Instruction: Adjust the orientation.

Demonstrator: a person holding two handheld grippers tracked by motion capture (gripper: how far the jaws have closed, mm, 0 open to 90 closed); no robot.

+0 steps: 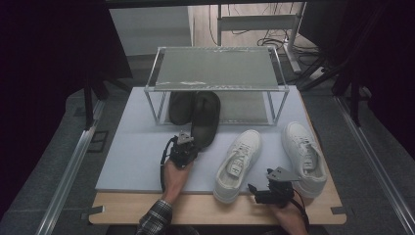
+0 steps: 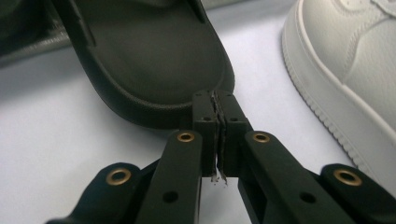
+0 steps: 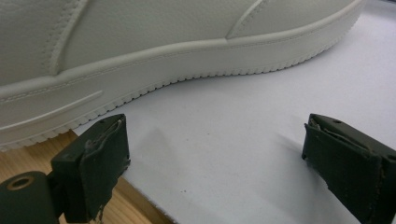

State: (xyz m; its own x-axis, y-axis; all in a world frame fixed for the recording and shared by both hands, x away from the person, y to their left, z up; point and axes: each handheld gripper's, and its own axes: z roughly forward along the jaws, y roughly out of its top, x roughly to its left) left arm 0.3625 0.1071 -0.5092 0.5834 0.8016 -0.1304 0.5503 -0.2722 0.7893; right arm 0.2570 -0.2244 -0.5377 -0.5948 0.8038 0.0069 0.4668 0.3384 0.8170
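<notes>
A dark slipper (image 1: 205,120) lies on the white mat (image 1: 132,156) with its toe under the rack and its heel toward me. A second dark slipper (image 1: 180,107) rests beside it under the rack. My left gripper (image 1: 192,143) is shut, its pads pressed together with nothing between them, and its tips are right at the heel rim of the slipper (image 2: 154,60); I cannot tell whether they touch it. My right gripper (image 1: 259,192) stands wide open at the mat's front edge. The rubber sole of a white sneaker (image 3: 140,51) runs just beyond its fingertips (image 3: 105,149).
Two white sneakers sit on the mat's right half, one (image 1: 240,164) angled in the middle and one (image 1: 303,152) farther right. A metal-framed shoe rack (image 1: 215,68) stands at the back. The wooden table edge (image 1: 195,208) runs along the front.
</notes>
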